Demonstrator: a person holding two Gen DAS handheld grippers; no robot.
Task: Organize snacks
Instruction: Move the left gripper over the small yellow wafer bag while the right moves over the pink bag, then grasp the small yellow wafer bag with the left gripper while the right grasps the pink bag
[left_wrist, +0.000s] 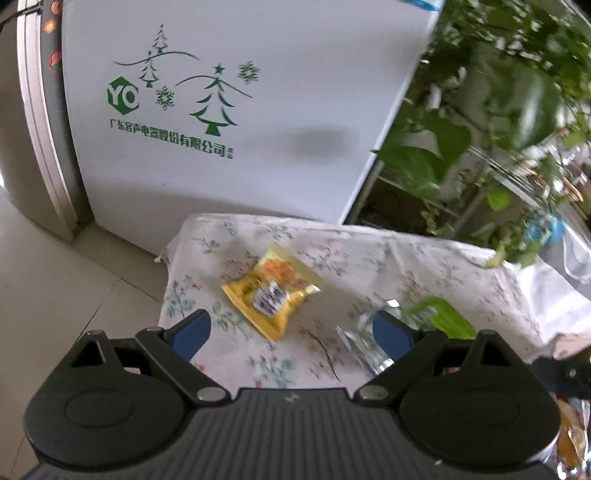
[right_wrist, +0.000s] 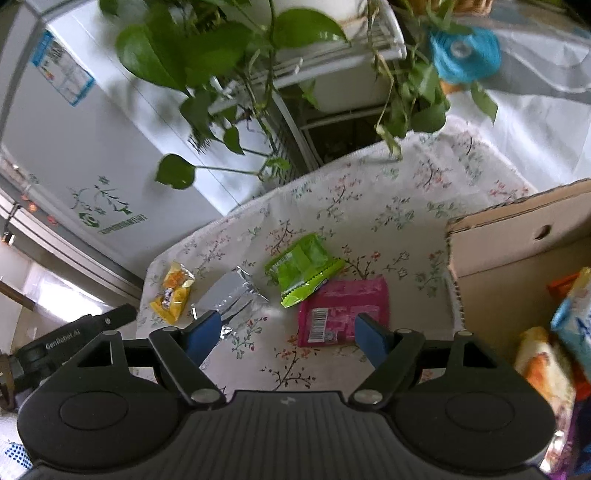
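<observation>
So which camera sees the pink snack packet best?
The right wrist view: the flat pink plastic snack packet lies mostly in plain sight on the flowery cloth, barcode showing. The left wrist view doesn't show it at all.

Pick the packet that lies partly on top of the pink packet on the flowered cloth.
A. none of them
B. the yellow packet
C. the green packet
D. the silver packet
C: in the right wrist view the green packet has its lower end overlapping the top corner of the pink packet, while the yellow packet and the silver packet lie apart on the cloth.
</observation>
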